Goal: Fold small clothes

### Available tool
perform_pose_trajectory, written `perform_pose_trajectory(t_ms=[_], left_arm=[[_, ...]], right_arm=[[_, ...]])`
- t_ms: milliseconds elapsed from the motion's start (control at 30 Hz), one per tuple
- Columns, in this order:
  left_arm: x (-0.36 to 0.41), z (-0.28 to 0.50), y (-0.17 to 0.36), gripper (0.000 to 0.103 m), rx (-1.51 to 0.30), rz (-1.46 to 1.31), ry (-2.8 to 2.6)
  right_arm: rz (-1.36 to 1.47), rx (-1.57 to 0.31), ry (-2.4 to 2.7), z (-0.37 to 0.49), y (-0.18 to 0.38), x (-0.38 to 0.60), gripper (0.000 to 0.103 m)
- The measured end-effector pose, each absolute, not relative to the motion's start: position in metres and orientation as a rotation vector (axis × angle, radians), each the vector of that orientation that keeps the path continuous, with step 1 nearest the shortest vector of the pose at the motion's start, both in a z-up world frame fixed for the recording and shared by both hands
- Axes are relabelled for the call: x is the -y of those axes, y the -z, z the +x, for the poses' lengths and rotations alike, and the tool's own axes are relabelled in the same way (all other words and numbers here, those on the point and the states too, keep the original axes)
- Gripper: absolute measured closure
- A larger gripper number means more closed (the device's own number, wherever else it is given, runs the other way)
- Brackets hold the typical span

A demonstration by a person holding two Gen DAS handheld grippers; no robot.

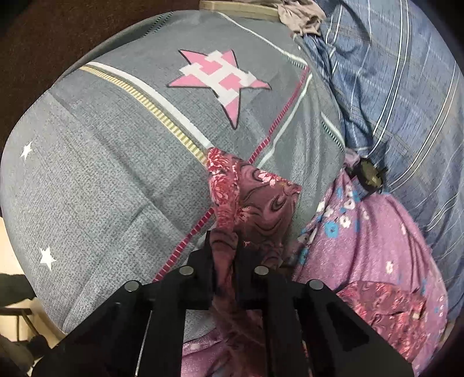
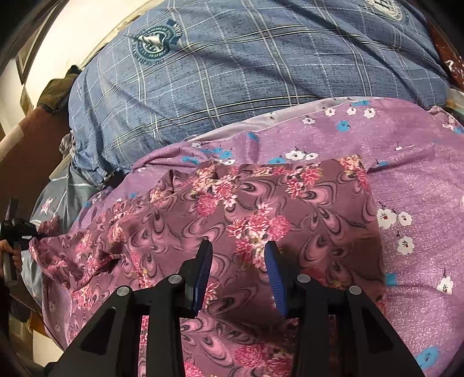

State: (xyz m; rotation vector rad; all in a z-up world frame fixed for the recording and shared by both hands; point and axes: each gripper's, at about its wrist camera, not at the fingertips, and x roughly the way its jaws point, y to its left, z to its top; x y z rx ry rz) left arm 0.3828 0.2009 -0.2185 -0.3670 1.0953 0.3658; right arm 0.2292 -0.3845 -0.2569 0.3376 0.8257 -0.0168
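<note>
While much of the scene is bent by the fisheye lenses, the left gripper (image 1: 223, 255) can be read well enough: its jaws are closed tight on a gathered fold of the maroon floral garment (image 1: 255, 197), and the cloth bunches up between the black fingers and runs back under the gripper body, where it is lost from sight. That pinched corner stands up over the grey star-print bedsheet (image 1: 116, 174). In the right wrist view the same maroon floral garment (image 2: 232, 208) lies spread across the purple flowered sheet (image 2: 406, 174), its left edge rumpled and drawn toward the left gripper (image 2: 17, 229), which is small, dark and partly cut off at the frame's left border beside a hand (image 2: 8, 249) of which only a sliver shows. The right gripper (image 2: 237, 261) hangs over the middle of the garment with its jaws partly apart; the blue pads (image 2: 203, 275) have nothing clamped between them, and whether their tips touch the cloth cannot be told. A blue checked blanket (image 2: 232, 72) fills the background behind the purple sheet. At the top of the left wrist view a crumpled beige cloth (image 1: 301, 17) is mostly cut off.
</note>
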Motion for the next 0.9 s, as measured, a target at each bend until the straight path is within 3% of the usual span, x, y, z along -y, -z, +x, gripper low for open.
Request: perform_pose_trajectory(t_ms=[233, 433, 600, 733, 800, 900], left_arm=[[-0.158, 0.365, 0.14, 0.097, -0.893, -0.32, -0.207], [-0.059, 0.343, 0.038, 0.097, -0.677, -0.148, 0.07], [0.05, 0.321, -0.001, 0.097, -0.612, -0.018, 0.343], [0.134, 0.304, 0.0, 0.095, -0.619, 0.06, 0.514], [0.176, 0.297, 0.013, 0.081, -0.674, 0.093, 0.581], [0.228, 0.284, 0.034, 0.035, -0.749, 0.179, 0.667]], right_arm=[[0.389, -0.768, 0.055, 0.222, 0.25, 0.4, 0.063], [0.474, -0.739, 0.088, 0.216, 0.246, 0.424, 0.063], [0.564, -0.712, 0.112, 0.21, 0.244, 0.448, 0.063], [0.622, -0.68, 0.139, 0.203, 0.24, 0.467, 0.063], [0.647, -0.669, 0.148, 0.2, 0.239, 0.476, 0.063], [0.677, -0.659, 0.191, 0.197, 0.241, 0.493, 0.061]])
